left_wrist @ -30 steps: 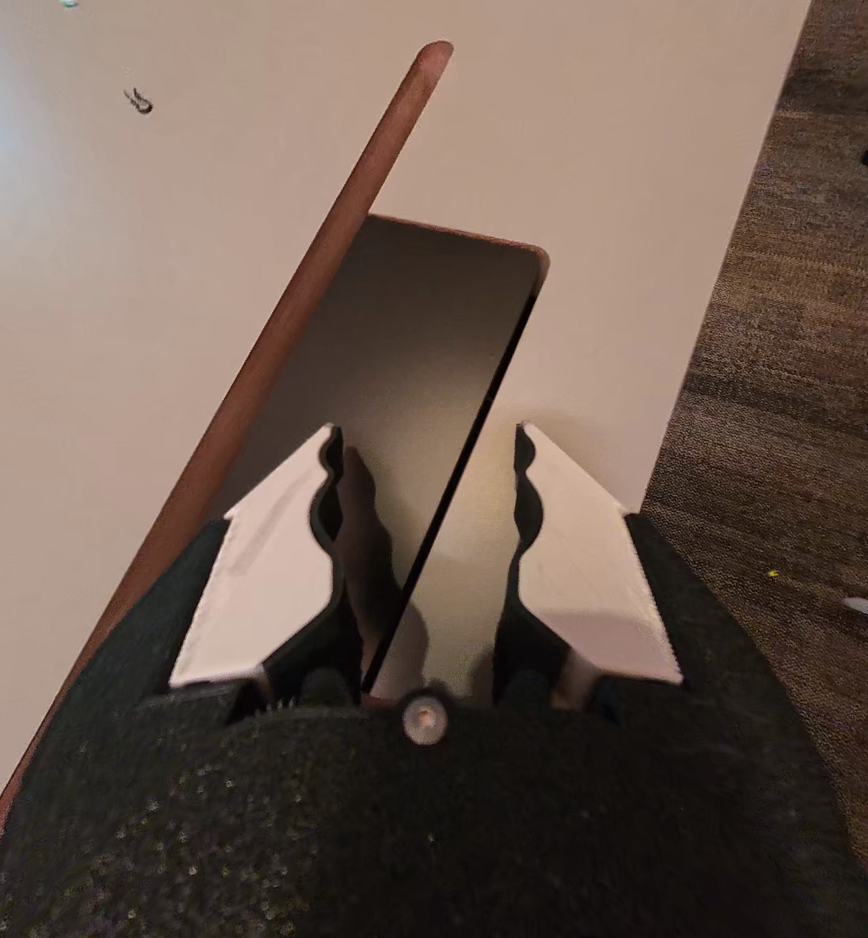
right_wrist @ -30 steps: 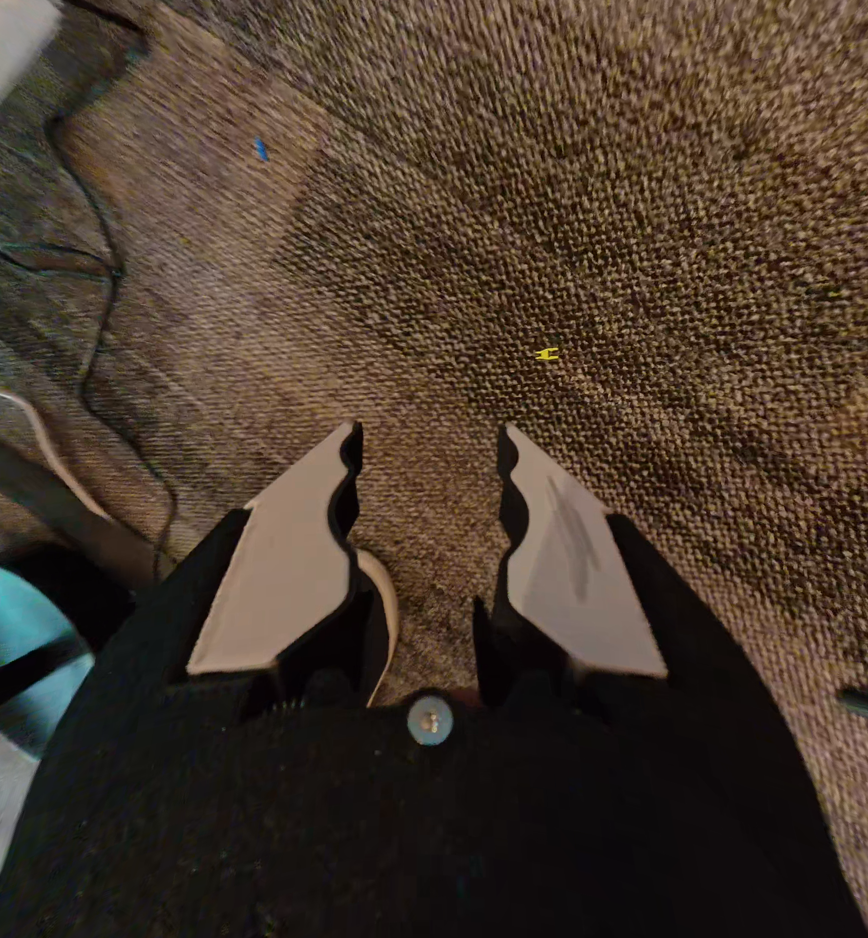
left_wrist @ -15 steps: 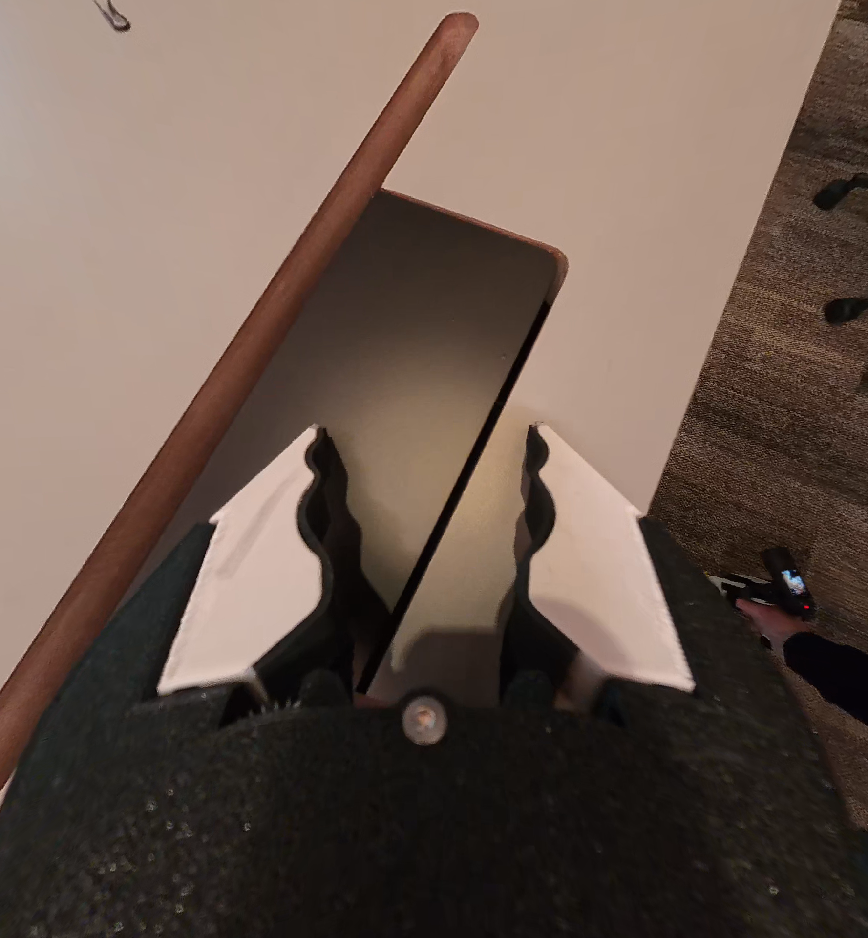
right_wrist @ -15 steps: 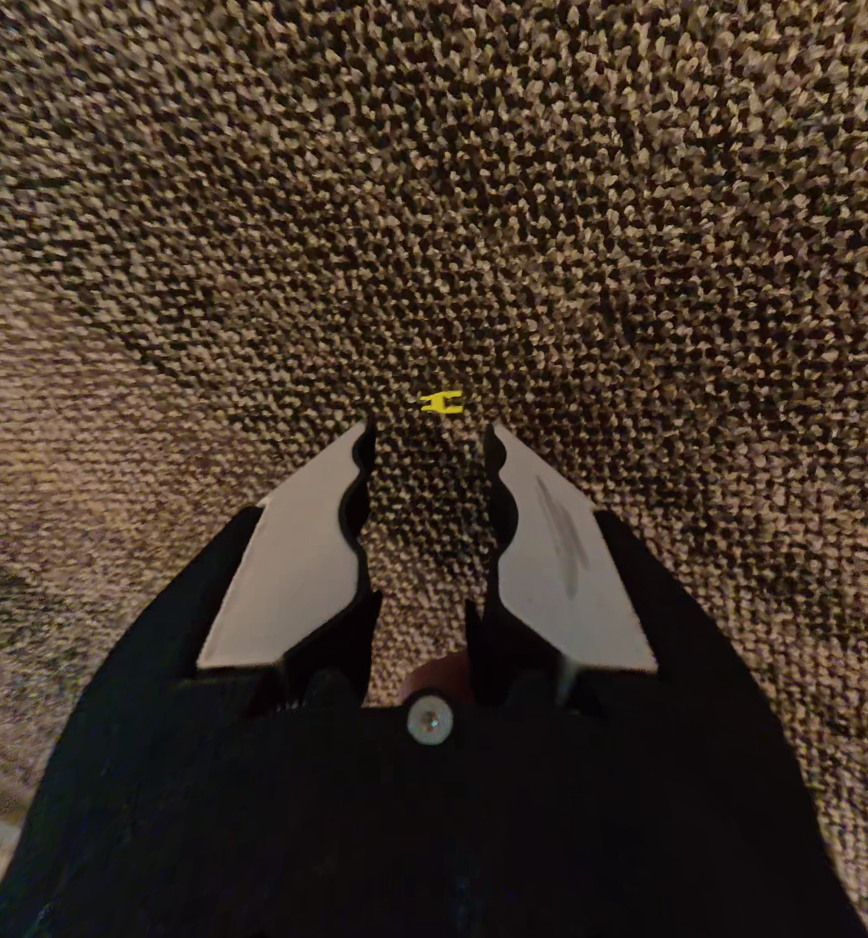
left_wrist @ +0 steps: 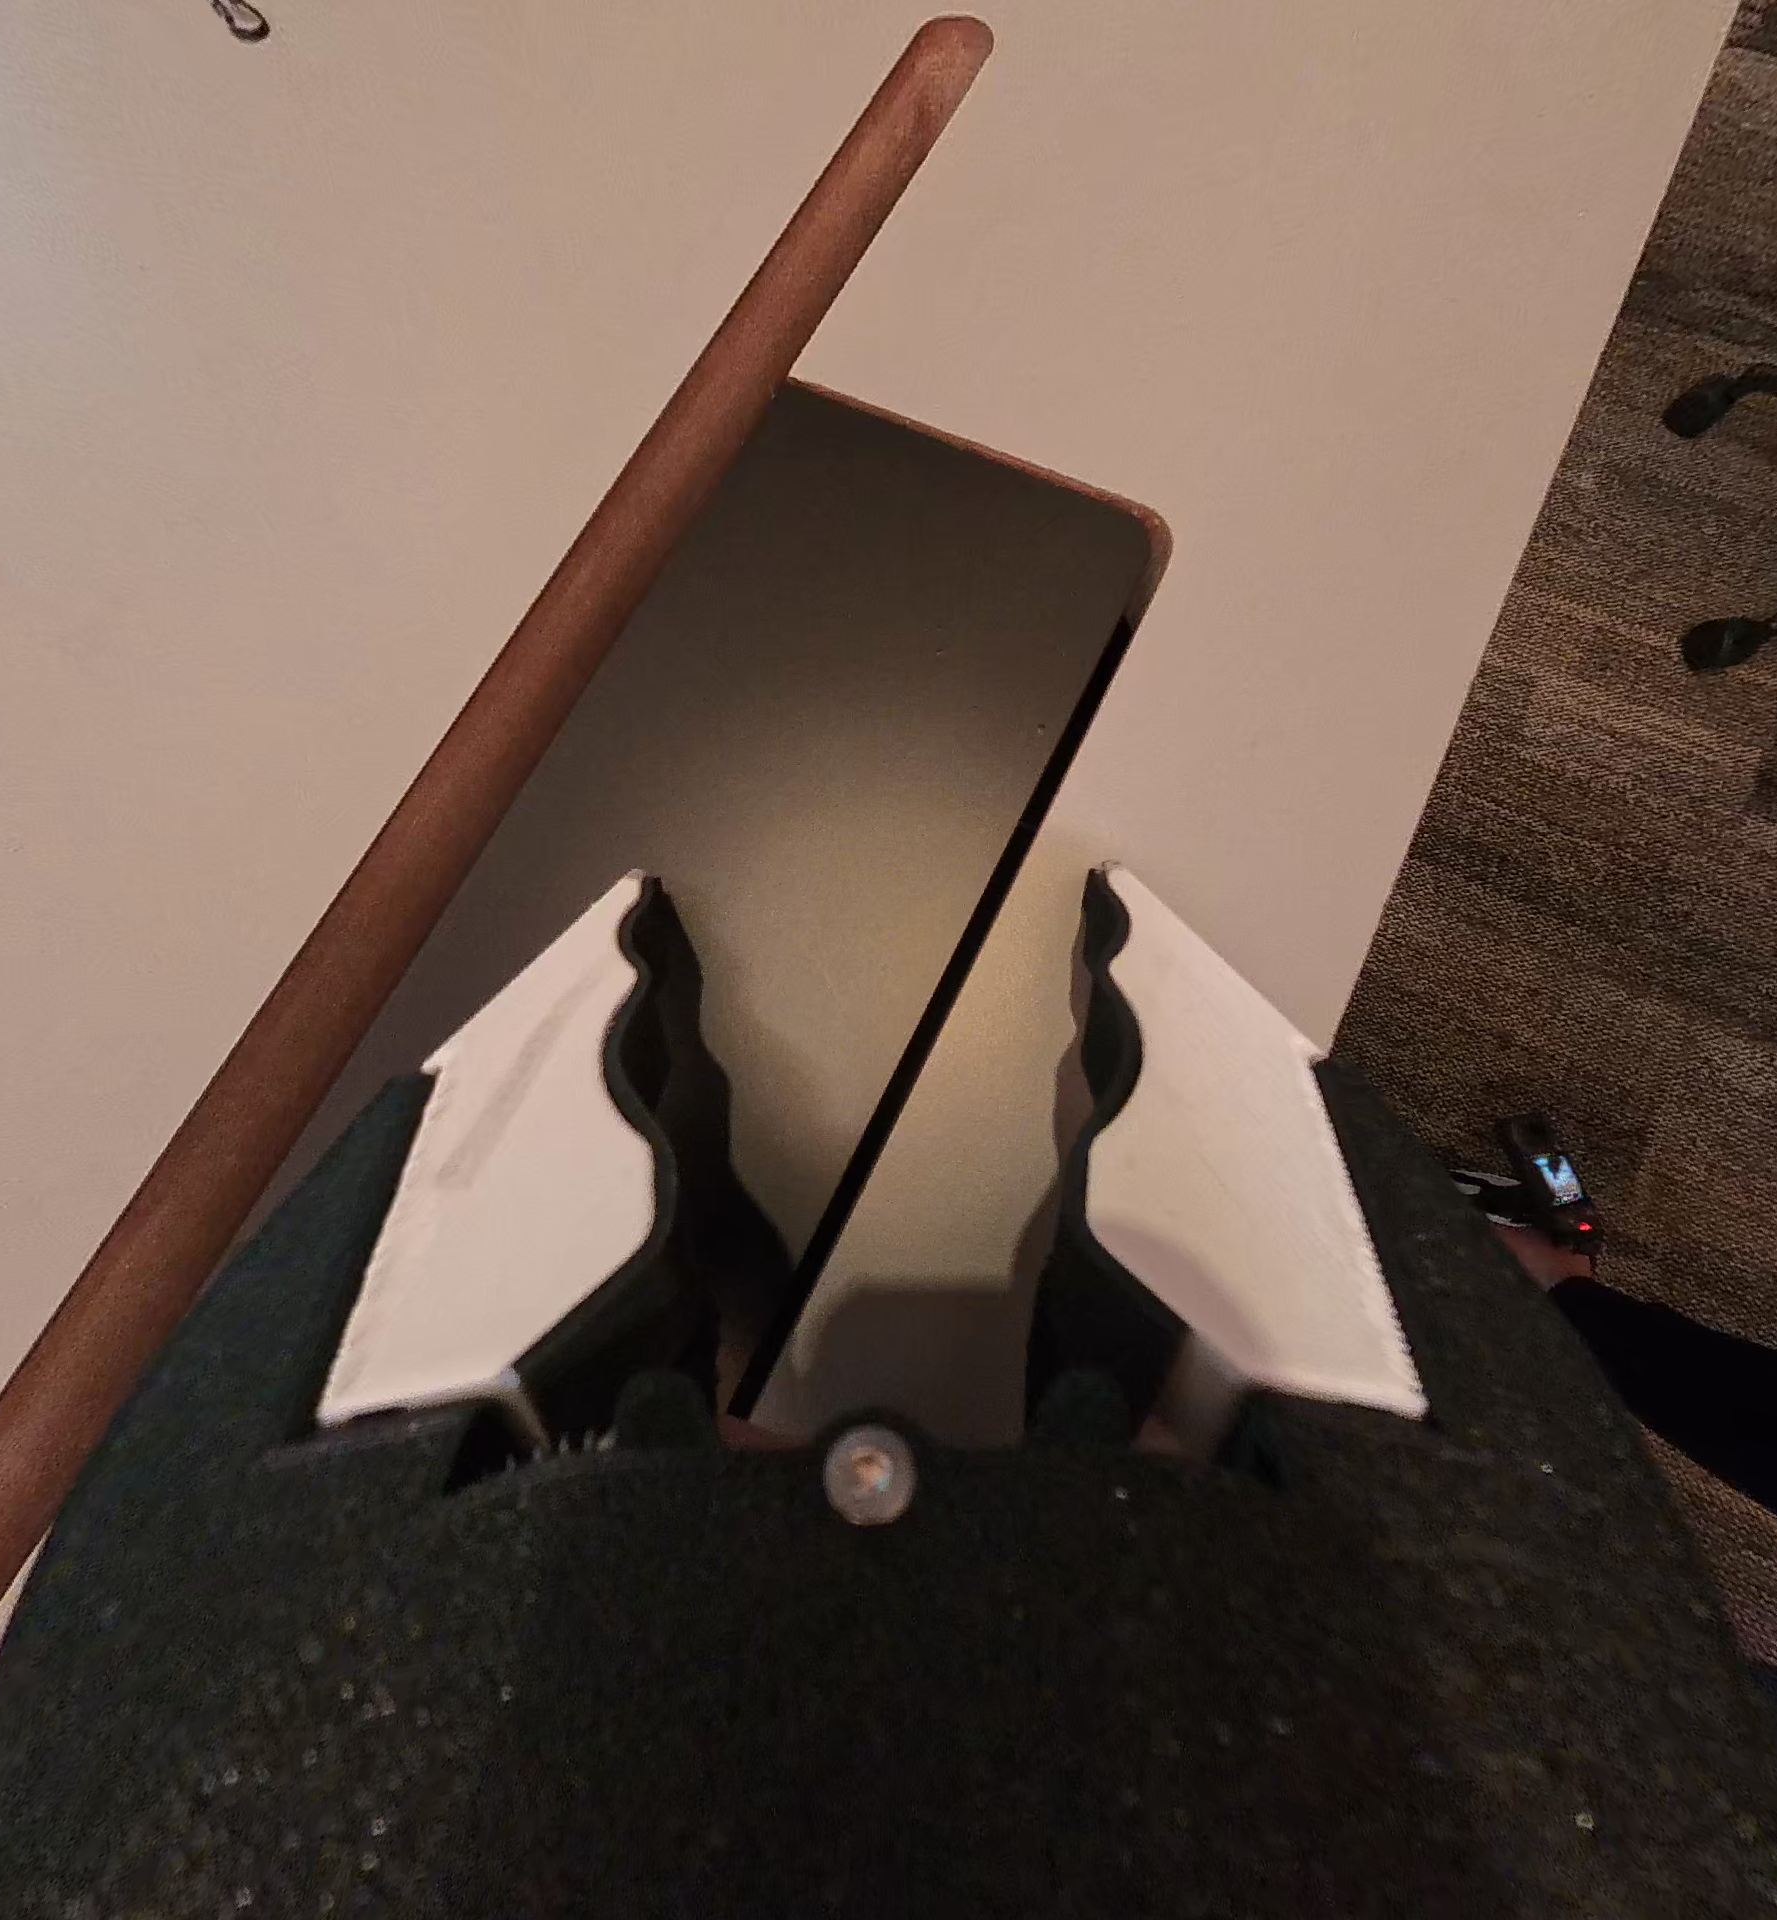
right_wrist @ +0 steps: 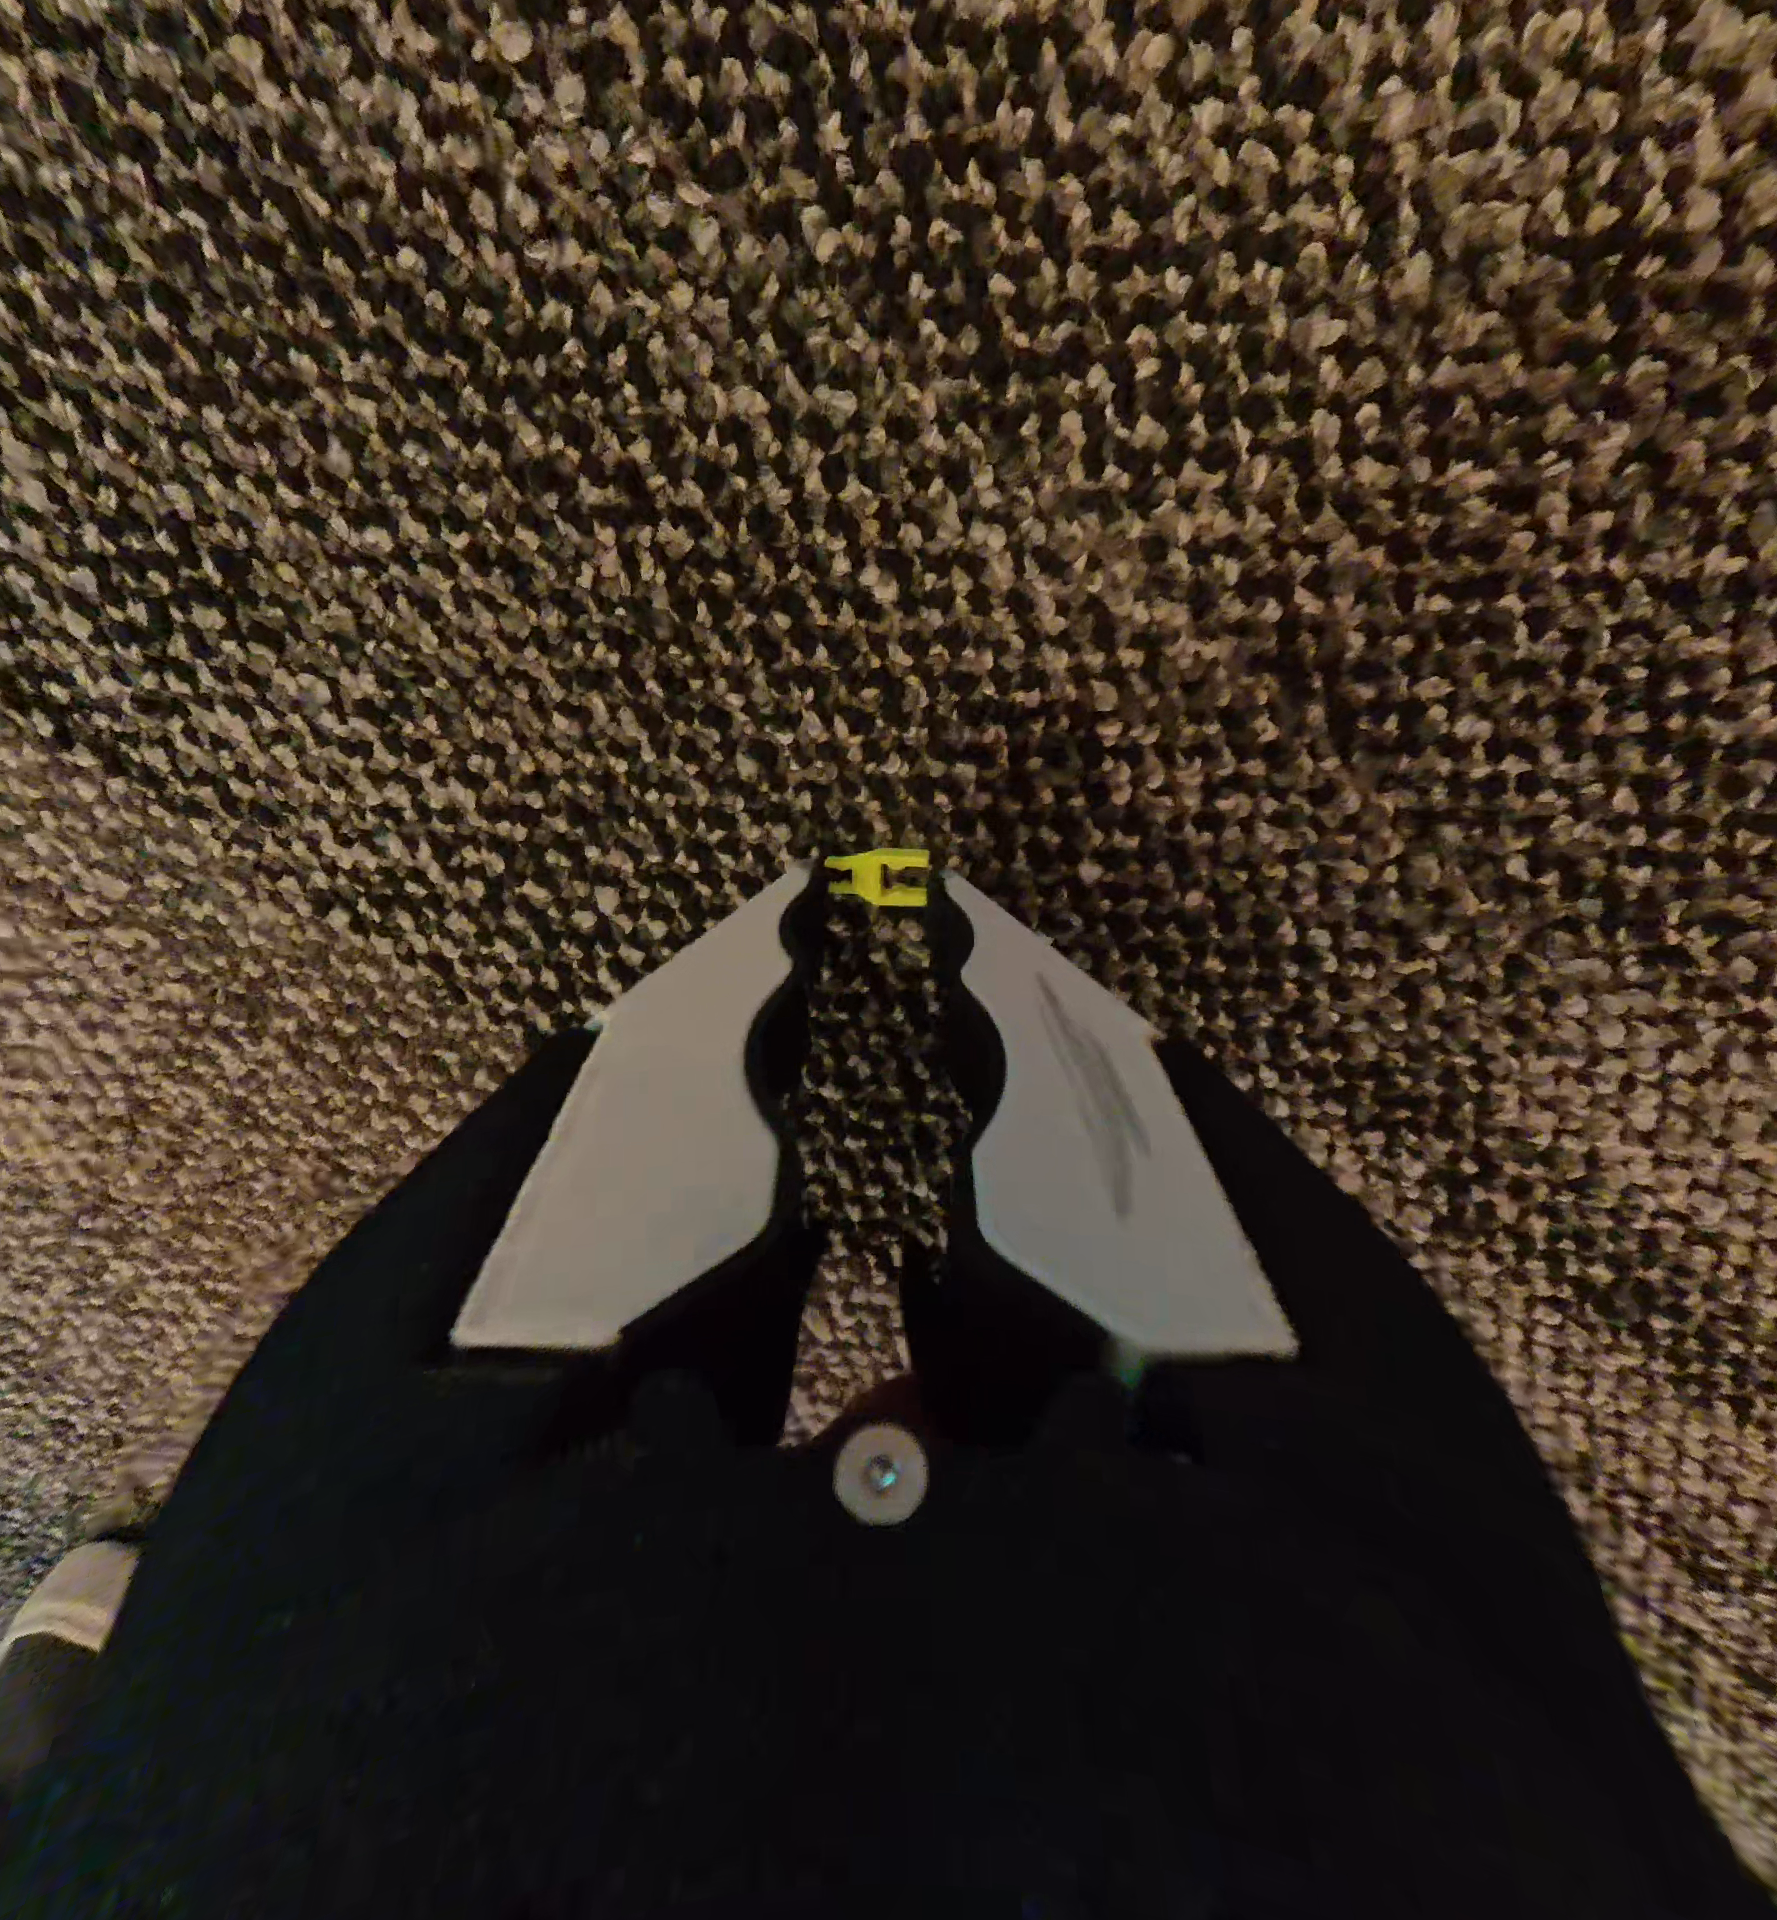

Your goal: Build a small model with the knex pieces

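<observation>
Right tool first, since it's the closest thing we've got. Its white fingers are pulled in nearly all the way, and the tips are pinched against the two ends of a little yellow clip. The clip sits at the very tips, down on the speckled carpet. We can't tell if it has left the pile at all. Our take is that it's a thin grip, tips only and nothing deeper in the jaws. It wants a steady squeeze and a straight pull, because any twist could flick a piece that small away.

Left tool is wide open and holding nothing. It hangs over a dark flat panel, and the panel's thin black edge runs up between the two fingers without touching either one.

- Along the panel's left side: a long brown rod, slanting up and away.
- Under and around the panel: the cream surface.
- Right of the panel, past where the cream ends: more carpet, with a small black gadget with a lit screen near the tool's right finger.
- Farther out on the panel's right: dark chair feet.
- Far beyond the panel's left: a tiny dark bit we can't make out.
</observation>
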